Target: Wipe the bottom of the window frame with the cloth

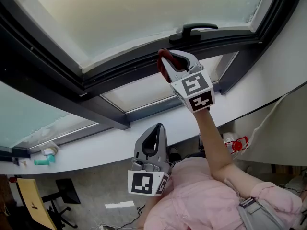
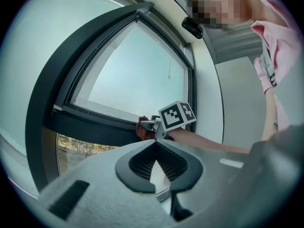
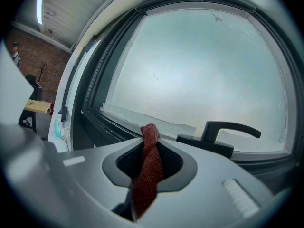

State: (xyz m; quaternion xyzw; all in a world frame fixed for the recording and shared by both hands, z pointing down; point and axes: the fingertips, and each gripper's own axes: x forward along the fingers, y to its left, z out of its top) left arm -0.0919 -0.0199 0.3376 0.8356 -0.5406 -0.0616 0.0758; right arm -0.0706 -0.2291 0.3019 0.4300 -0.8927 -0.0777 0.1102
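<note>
Left gripper (image 1: 157, 128) — jaws closed on nothing, at 6 o'clock in the head view, well apart from the frame. Right gripper (image 1: 165, 63) — the nearer one, clamped on the dark red woven cloth (image 1: 161, 60), whose tip touches or nearly touches the dark grey metal window frame's bottom rail (image 1: 120, 68). The rail's long axis runs from 8 to 2 o'clock. The black lever handle (image 1: 196, 30) is at about 2 o'clock from the cloth.
</note>
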